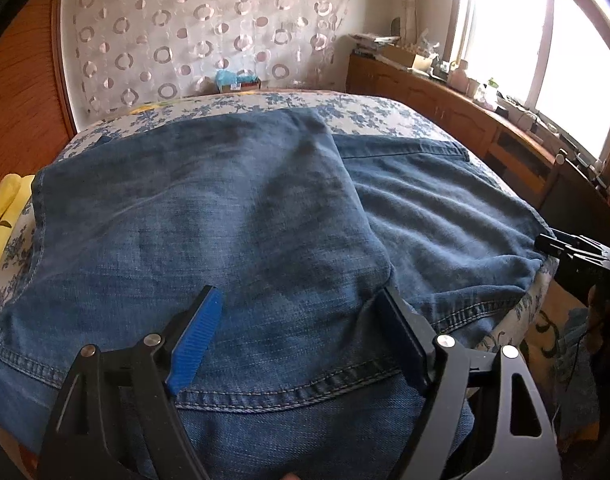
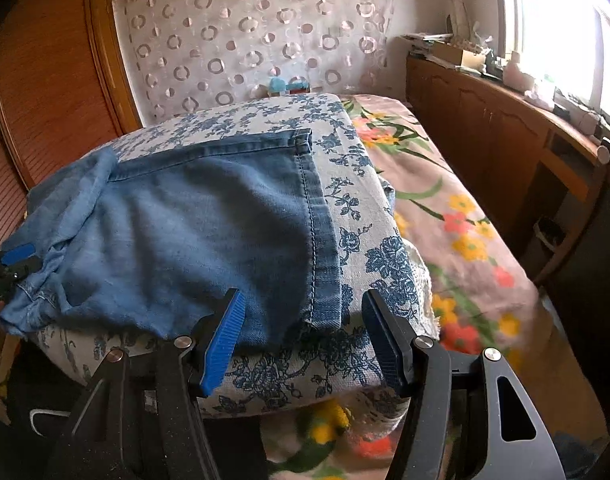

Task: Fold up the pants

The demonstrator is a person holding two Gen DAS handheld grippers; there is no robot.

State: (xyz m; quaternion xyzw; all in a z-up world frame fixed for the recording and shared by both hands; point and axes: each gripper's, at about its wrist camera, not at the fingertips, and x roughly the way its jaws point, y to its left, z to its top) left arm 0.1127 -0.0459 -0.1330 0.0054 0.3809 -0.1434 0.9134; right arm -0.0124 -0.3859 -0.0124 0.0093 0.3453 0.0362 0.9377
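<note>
Blue denim pants point(image 1: 233, 216) lie on a raised pad covered in blue-flowered cloth point(image 1: 345, 110), with one part folded over another. My left gripper point(image 1: 301, 312) is open, its jaws straddling a seam of the pants near the close edge. In the right wrist view the hem end of the pants point(image 2: 209, 240) lies on the flowered pad point(image 2: 353, 216). My right gripper point(image 2: 301, 320) is open, its jaws on either side of the hem corner at the pad's near edge. The left gripper point(image 2: 9, 268) shows at the far left there, and the right gripper point(image 1: 573, 246) shows at the right edge of the left wrist view.
A bed with a pink flowered cover point(image 2: 457, 216) lies right of the pad. A wooden cabinet point(image 1: 465, 112) with clutter runs under the window. A curtain with ring pattern point(image 1: 209, 28) hangs behind. A yellow cloth point(image 1: 1, 216) sits at the left.
</note>
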